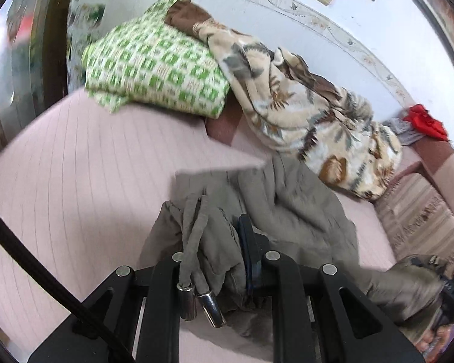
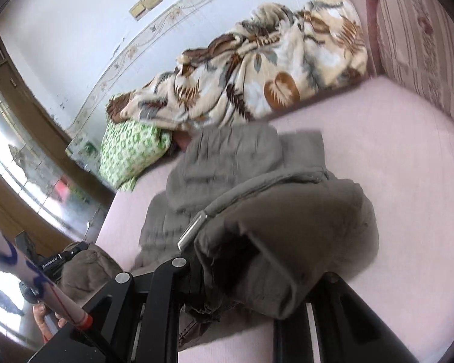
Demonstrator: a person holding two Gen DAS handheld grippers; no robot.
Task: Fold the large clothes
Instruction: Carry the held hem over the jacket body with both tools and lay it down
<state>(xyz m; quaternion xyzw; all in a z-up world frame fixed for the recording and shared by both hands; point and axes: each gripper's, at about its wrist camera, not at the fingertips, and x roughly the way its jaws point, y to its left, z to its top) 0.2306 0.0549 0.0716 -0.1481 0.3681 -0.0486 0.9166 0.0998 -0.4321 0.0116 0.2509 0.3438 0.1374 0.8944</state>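
Observation:
A grey-olive garment (image 1: 287,211) with drawstrings lies bunched on the pink bed (image 1: 75,181). My left gripper (image 1: 224,260) is shut on a fold of it near the waistband; two metal-tipped drawstrings (image 1: 196,299) hang over the left finger. In the right wrist view the same garment (image 2: 227,163) spreads ahead, and my right gripper (image 2: 251,275) is shut on a thick bunch of it that drapes over the fingers and hides them. A metal cord tip (image 2: 192,231) sticks out beside it.
A green-and-white checked pillow (image 1: 157,69) and a crumpled leaf-print blanket (image 1: 302,112) lie along the wall at the bed's far side. A striped cushion (image 2: 423,45) bounds the bed end. Red cloth (image 1: 426,121) sits beyond it. The left gripper and hand show in the right wrist view (image 2: 57,266).

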